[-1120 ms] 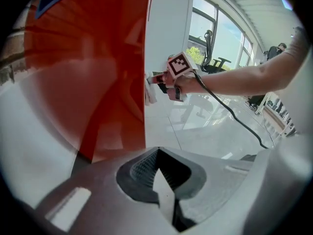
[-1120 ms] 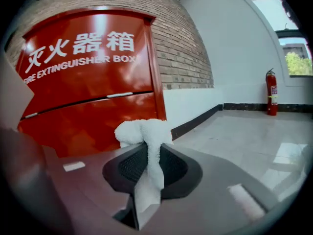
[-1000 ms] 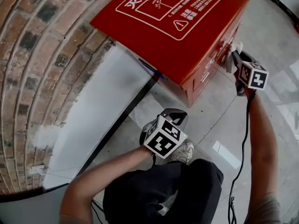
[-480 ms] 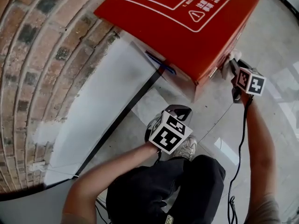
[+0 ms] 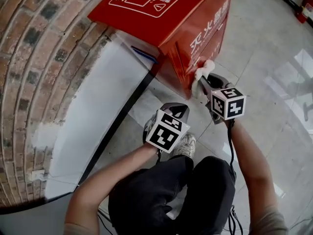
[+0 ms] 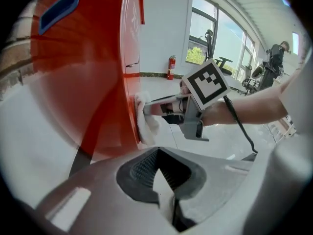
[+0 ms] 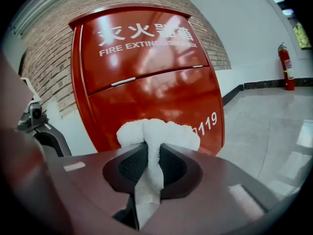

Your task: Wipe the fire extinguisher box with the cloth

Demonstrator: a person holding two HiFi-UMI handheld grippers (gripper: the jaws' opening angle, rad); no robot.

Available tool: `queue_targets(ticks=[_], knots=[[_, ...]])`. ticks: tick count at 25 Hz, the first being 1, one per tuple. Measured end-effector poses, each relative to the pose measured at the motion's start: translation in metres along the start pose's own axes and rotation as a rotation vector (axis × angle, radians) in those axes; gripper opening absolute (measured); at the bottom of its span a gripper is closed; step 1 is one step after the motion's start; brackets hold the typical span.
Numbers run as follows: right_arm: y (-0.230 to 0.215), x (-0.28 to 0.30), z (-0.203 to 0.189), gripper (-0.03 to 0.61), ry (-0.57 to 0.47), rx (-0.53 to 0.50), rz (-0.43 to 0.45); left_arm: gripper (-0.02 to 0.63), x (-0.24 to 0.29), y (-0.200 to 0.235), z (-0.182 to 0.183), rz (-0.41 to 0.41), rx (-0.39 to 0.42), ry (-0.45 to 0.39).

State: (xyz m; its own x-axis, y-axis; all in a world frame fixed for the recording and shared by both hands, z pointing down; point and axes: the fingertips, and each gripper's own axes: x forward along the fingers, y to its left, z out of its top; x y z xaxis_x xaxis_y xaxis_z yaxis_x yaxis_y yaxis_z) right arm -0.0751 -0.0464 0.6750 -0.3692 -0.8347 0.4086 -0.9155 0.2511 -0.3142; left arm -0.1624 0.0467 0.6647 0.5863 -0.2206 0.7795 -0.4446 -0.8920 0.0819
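Note:
The red fire extinguisher box (image 5: 166, 18) stands against the brick wall, with white lettering on its lid and front. My right gripper (image 5: 204, 82) is shut on a white fluffy cloth (image 5: 201, 75) and holds it against the lower front of the box, near the corner. In the right gripper view the cloth (image 7: 156, 133) bulges out between the pads, in front of the red front panel (image 7: 146, 82). The left gripper view shows the cloth (image 6: 145, 121) touching the box's edge (image 6: 128, 82). My left gripper (image 5: 175, 110) hovers above the floor beside the box, shut and holding nothing (image 6: 155, 153).
A curved brick wall (image 5: 34, 58) with a white base band (image 5: 98, 121) runs along the left. My legs and a shoe (image 5: 188, 151) are on the tiled floor below the grippers. A cable (image 5: 229, 146) hangs from the right gripper. A red extinguisher (image 7: 285, 67) stands by the far wall.
My right gripper has swept the cloth across the box front toward the left, to the near corner. The left gripper has stayed almost where it was.

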Motion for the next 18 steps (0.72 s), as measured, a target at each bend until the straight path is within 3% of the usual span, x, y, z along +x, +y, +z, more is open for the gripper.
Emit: queue_targets(ticks=[8, 18], knots=[[0.065, -0.011, -0.042, 0.097, 0.089, -0.126, 0.208, 0.000, -0.013, -0.008, -0.013, 0.028, -0.010, 0.005], [0.028, 0.021, -0.091, 0.098, 0.155, 0.078, 0.176, 0.000, -0.002, 0.004, -0.028, -0.003, -0.041, 0.033]])
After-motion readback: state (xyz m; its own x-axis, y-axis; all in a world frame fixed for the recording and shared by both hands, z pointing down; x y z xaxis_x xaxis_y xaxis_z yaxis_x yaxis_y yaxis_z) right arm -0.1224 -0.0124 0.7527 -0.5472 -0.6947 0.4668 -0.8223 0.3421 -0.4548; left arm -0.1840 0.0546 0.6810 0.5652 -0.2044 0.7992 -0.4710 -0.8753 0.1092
